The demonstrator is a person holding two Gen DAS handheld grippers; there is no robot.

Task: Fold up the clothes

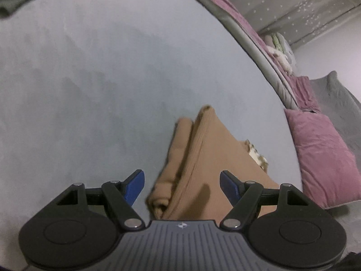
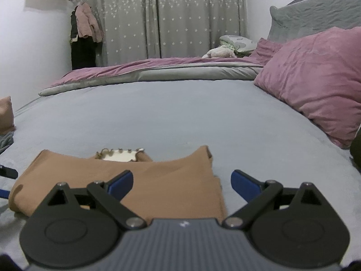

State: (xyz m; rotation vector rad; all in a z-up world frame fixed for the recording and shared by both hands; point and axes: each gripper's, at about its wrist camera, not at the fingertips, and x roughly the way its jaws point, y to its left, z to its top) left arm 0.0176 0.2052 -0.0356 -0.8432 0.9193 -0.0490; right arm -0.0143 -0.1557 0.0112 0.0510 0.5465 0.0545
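Lying flat on the grey-blue bed sheet (image 2: pixel 180 113), the tan ribbed-knit garment (image 2: pixel 158 187) is seen already doubled over, while the left gripper (image 1: pixel 181 186) and right gripper (image 2: pixel 181 184) are held spread above it, gripping nothing.

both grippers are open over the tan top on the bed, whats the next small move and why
Probably lower the right gripper and close it on the near right edge of the tan top. Both grippers are open and hold nothing, the left gripper likewise, and the top lies only partly folded on the bed, one flap doubled along its side.
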